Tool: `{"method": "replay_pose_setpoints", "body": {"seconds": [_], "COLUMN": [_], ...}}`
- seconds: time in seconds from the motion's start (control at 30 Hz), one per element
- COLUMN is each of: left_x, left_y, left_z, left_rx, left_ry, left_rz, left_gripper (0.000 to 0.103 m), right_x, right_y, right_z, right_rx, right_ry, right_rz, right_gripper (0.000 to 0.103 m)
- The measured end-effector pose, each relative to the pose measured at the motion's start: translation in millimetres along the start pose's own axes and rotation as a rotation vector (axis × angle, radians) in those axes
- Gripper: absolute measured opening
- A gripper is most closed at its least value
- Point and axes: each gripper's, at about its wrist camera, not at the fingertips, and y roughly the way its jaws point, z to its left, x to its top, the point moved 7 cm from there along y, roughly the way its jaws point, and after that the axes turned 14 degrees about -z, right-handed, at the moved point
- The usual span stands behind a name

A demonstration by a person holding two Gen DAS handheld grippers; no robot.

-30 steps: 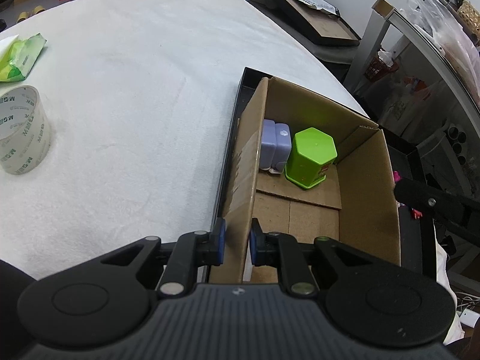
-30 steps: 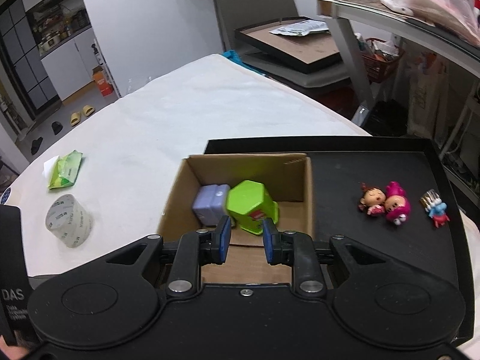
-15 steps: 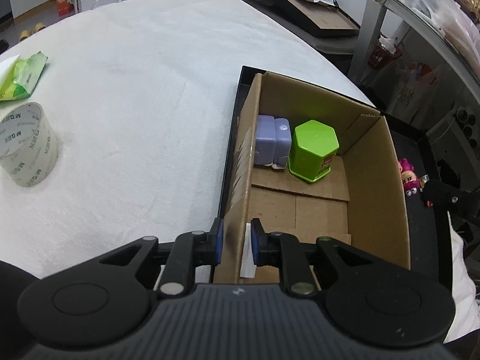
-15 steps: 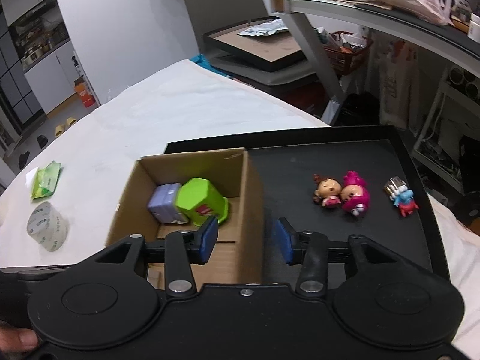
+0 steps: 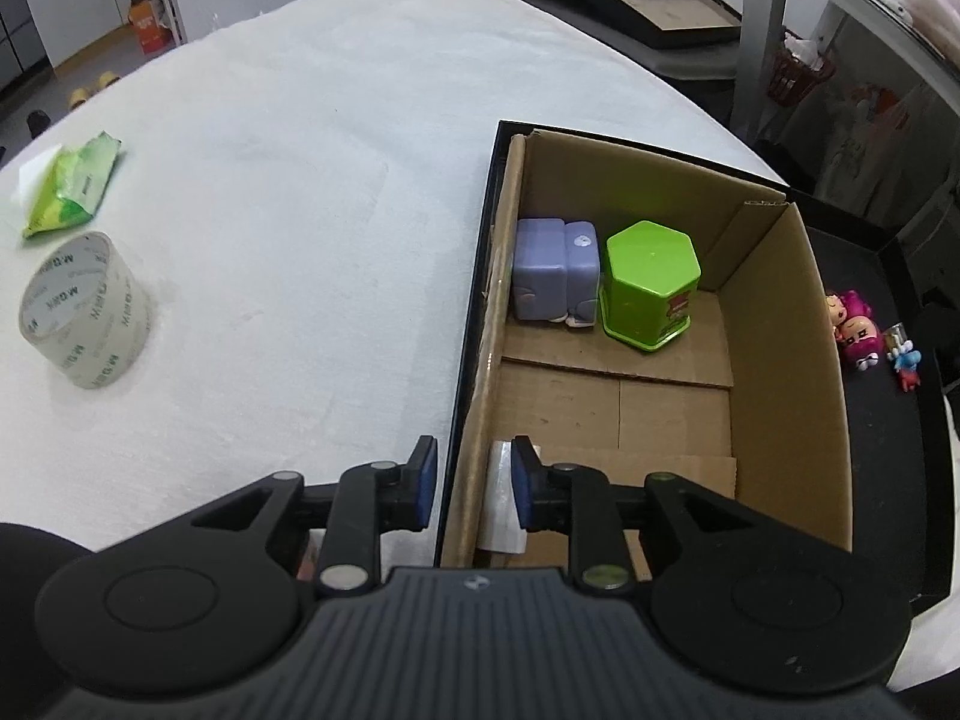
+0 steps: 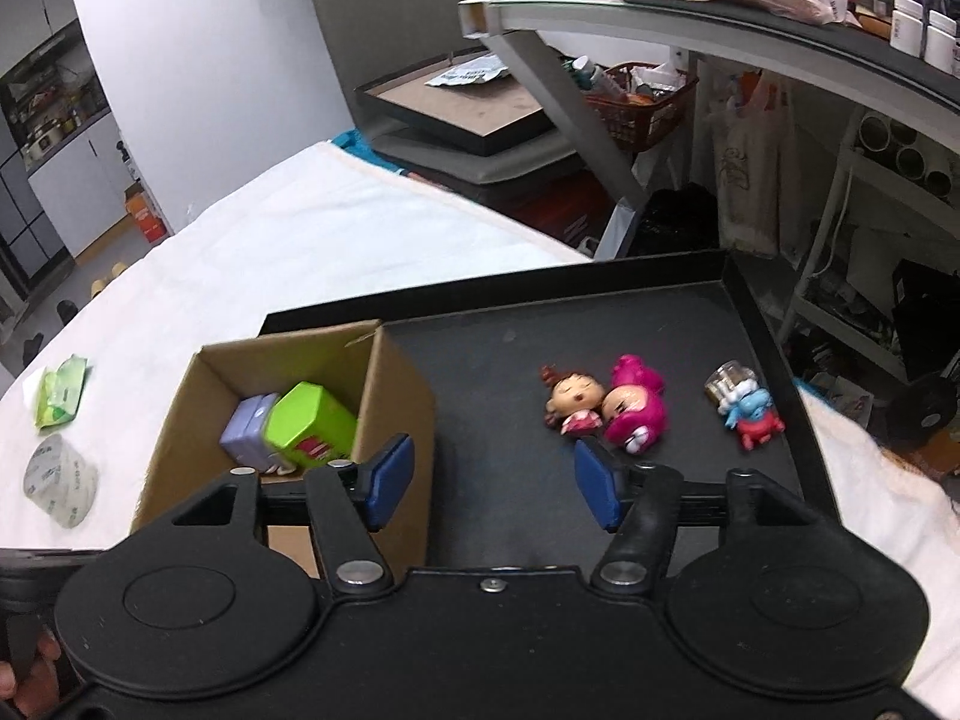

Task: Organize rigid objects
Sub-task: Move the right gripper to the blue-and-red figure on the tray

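Observation:
A cardboard box (image 5: 786, 360) stands on a black tray (image 6: 600, 324). Inside it are a green hexagonal container (image 5: 651, 282) and a lilac block toy (image 5: 555, 279); both show in the right wrist view, the green one (image 6: 312, 426) beside the lilac one (image 6: 246, 432). My left gripper (image 5: 471, 483) straddles the box's left wall (image 5: 489, 324), its pads a little apart from the cardboard. My right gripper (image 6: 489, 483) is open and empty above the tray, just short of two doll figures (image 6: 606, 405) and a small blue and red figure (image 6: 747, 405).
A tape roll (image 5: 84, 309) and a green wipes packet (image 5: 72, 186) lie on the white tablecloth to the left. A metal shelf frame (image 6: 600, 114) and a framed board (image 6: 456, 102) stand beyond the table's far edge.
My left gripper's pads have parted from the box wall they were clamping. My right gripper has opened wide and swung right from the box toward the figures on the tray.

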Motion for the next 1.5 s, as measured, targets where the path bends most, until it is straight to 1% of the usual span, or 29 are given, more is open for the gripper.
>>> {"method": "replay_pose_setpoints", "body": {"seconds": [0.1, 0.17, 0.33, 0.57, 0.73, 0.9, 1.03, 1.17, 1.3, 1.37, 1.5], "left_x": [1, 1, 2, 5, 11, 17, 23, 26, 27, 27, 27], "left_y": [-1, -2, 0, 2, 5, 8, 11, 15, 18, 20, 23], "left_z": [-3, -6, -15, -20, -22, -24, -26, -29, -34, -35, -36], "left_rx": [0.014, 0.023, 0.048, 0.083, 0.123, 0.156, 0.181, 0.204, 0.217, 0.229, 0.239], "left_ry": [0.007, 0.02, 0.063, 0.078, 0.081, 0.086, 0.085, 0.085, 0.092, 0.103, 0.107], "left_rz": [0.002, 0.004, 0.009, 0.014, 0.014, 0.014, 0.012, 0.014, 0.021, 0.023, 0.029], "left_gripper": [0.025, 0.026, 0.03, 0.033, 0.034, 0.034, 0.034, 0.034, 0.034, 0.035, 0.036], "right_x": [7, 12, 19, 2, -1, -7, -10, -10, -13, -15, -17], "right_y": [2, 3, 8, 18, 21, 30, 37, 44, 54, 61, 73], "right_z": [-9, -14, -32, -58, -70, -86, -101, -116, -125, -127, -130], "right_rx": [0.001, -0.001, -0.019, -0.04, -0.083, -0.119, -0.142, -0.146, -0.169, -0.167, -0.157], "right_ry": [-0.003, -0.005, 0.003, 0.079, 0.08, 0.103, 0.136, 0.195, 0.195, 0.194, 0.173], "right_rz": [-0.012, -0.025, -0.063, -0.073, -0.093, -0.089, -0.087, -0.091, -0.086, -0.076, -0.058], "right_gripper": [0.064, 0.069, 0.079, 0.079, 0.079, 0.079, 0.077, 0.065, 0.058, 0.054, 0.053]}}
